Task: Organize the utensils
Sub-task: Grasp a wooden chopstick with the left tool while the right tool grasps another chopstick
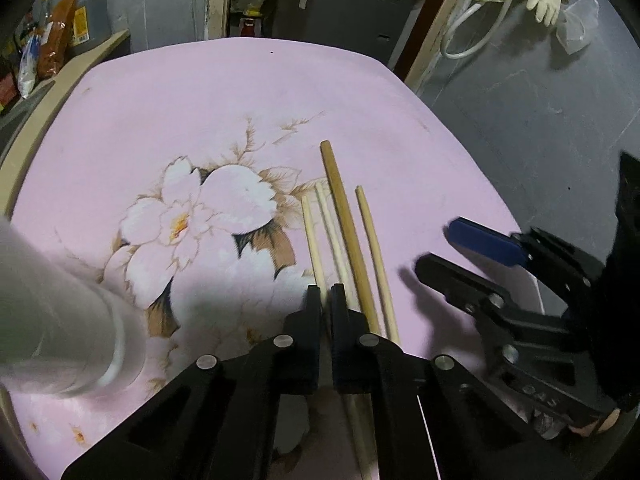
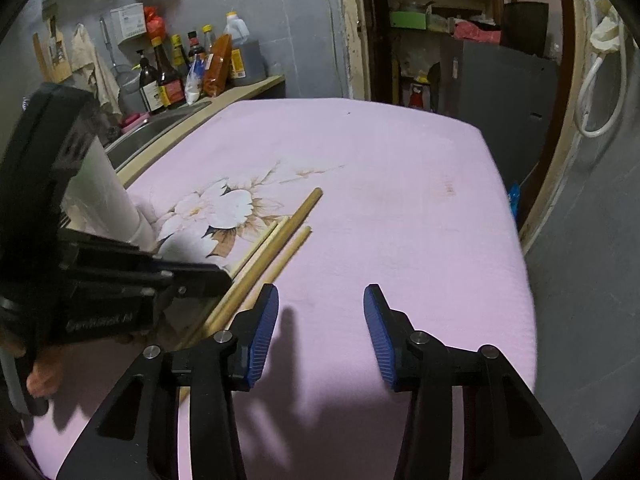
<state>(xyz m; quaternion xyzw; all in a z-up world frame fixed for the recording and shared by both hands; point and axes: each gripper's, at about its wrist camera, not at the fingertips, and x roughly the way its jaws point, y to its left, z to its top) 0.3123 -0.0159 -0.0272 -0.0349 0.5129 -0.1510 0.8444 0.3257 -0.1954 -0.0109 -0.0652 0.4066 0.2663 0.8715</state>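
Left gripper (image 1: 326, 294) nearly closed, seemingly pinching pale chopstick (image 1: 313, 236); three other sticks (image 1: 346, 216) beside. Right gripper (image 2: 320, 320) wide open, holding nothing, above pink cloth (image 2: 380, 184).

Dim room, light falling from above and behind; soft gripper shadows lie on the pink cloth (image 2: 400, 200). Fisheye bends the edges; the near white cylinder (image 1: 60, 312) is blurred.
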